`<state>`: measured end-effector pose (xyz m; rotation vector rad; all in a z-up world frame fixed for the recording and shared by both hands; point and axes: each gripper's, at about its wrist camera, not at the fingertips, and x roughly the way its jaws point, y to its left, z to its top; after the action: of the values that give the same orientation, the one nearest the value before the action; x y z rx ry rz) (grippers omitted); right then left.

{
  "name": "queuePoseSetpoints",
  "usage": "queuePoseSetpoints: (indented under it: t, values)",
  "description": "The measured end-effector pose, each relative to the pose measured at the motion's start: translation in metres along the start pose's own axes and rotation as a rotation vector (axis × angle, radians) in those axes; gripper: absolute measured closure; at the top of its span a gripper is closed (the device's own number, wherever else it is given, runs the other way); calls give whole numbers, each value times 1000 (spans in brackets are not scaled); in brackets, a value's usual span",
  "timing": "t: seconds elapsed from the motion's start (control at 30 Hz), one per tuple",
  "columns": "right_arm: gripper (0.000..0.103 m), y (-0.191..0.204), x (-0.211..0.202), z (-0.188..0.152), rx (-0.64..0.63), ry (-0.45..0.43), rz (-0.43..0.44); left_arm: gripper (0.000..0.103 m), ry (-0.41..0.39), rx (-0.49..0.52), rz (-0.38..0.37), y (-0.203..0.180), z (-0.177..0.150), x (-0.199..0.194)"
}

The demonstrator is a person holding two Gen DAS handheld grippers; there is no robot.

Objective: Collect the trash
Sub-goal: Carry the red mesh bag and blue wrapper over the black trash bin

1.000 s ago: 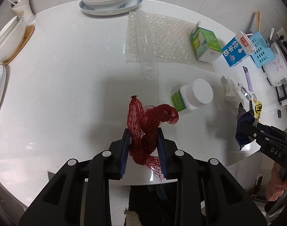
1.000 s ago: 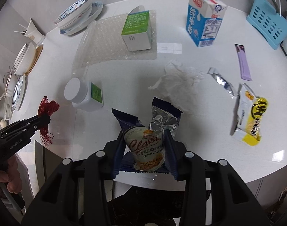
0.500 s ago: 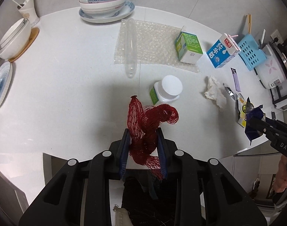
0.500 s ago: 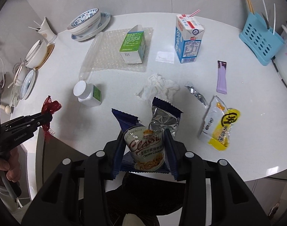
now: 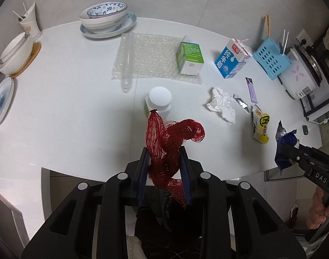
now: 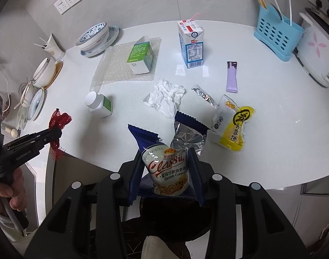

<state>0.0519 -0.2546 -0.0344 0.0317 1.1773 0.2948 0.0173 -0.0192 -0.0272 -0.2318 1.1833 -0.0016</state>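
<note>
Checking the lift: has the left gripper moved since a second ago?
Yes. The left gripper, shut on the red mesh bag, has pulled up and back from the white table, which looks smaller.

Bare table (image 5: pixel 63 112) left of pill bottle (image 5: pixel 159 101), litter rightward.

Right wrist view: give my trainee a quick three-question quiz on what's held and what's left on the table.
1. True or false: the right gripper is shut on a blue cookie wrapper.
2. What does the left gripper hold: A) crumpled tissue, B) red mesh net bag, C) purple sachet?
3. Fill in: the green carton rests on a sheet of ____.

Key: 1 true; 2 B; 3 bubble wrap.
</note>
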Motion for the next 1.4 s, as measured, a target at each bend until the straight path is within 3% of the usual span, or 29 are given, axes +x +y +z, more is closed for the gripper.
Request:
queuePoseSetpoints:
  t: [0.47,1.4]
  values:
    - [64,-9,-16,-41,42,-54,6,77,30,47,-54,-39,-48,8]
    - [64,-33,6,-147,7,42,1,78,116,62,-92,-90,-162,54]
